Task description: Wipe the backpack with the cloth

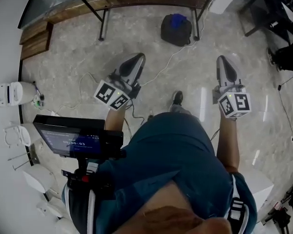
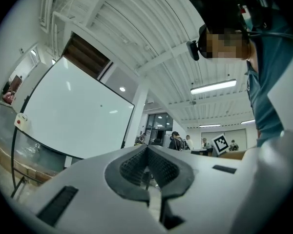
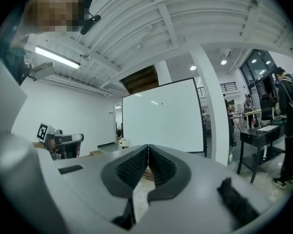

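A dark backpack (image 1: 176,29) with a blue top sits on the stone floor by a table leg, far ahead of both grippers. I see no cloth in any view. My left gripper (image 1: 138,57) is held at waist height with its tips together and nothing in them; in the left gripper view the left gripper (image 2: 147,148) is tilted up toward a whiteboard (image 2: 73,116). My right gripper (image 1: 220,59) is also shut and empty; the right gripper view has the right gripper (image 3: 148,146) facing a whiteboard (image 3: 161,118) across the room.
A wooden-edged table (image 1: 122,1) on black legs runs along the top. A white cable (image 1: 161,69) trails over the floor toward the backpack. A white appliance (image 1: 7,93) stands at the left wall. A screen (image 1: 71,139) is mounted at my chest. People stand by desks (image 3: 256,130) in the background.
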`<state>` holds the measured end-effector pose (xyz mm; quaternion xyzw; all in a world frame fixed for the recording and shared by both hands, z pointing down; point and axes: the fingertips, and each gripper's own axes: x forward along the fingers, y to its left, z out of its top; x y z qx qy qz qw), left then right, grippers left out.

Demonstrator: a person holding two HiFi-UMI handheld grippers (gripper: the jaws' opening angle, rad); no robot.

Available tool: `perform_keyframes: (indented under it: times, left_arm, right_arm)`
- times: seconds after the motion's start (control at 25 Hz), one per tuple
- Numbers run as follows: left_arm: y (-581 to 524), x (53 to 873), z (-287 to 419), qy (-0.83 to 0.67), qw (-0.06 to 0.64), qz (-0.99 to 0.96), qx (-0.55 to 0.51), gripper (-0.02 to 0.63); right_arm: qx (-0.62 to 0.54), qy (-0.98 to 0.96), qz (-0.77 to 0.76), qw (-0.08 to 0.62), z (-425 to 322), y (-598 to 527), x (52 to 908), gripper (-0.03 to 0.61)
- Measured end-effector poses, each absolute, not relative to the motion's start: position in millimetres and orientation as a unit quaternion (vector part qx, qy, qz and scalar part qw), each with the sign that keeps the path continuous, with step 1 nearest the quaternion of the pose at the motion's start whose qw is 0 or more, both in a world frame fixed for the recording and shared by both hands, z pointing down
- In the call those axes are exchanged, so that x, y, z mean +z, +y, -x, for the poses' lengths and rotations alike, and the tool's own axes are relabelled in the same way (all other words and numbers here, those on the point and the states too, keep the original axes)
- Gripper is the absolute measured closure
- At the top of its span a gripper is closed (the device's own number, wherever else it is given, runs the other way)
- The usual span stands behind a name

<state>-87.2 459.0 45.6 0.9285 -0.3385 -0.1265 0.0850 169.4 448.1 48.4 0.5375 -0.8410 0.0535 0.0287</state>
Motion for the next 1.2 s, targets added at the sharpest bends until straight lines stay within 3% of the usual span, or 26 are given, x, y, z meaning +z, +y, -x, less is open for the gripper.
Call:
perform_keyframes:
  times: [0.48, 1.2]
  left_arm:
    - [329, 60, 7, -0.37, 0.083, -0.92, -0.098, 0.612]
    - [114, 114, 26, -0.324, 0.115, -0.935, -0.084, 0.612]
  right_arm:
    - [0.067, -0.867, -0.492, 0.038, -228, 286, 86, 0.577]
    - [0.096, -0.845, -0.514, 0.115, -196, 81, 164, 0.577]
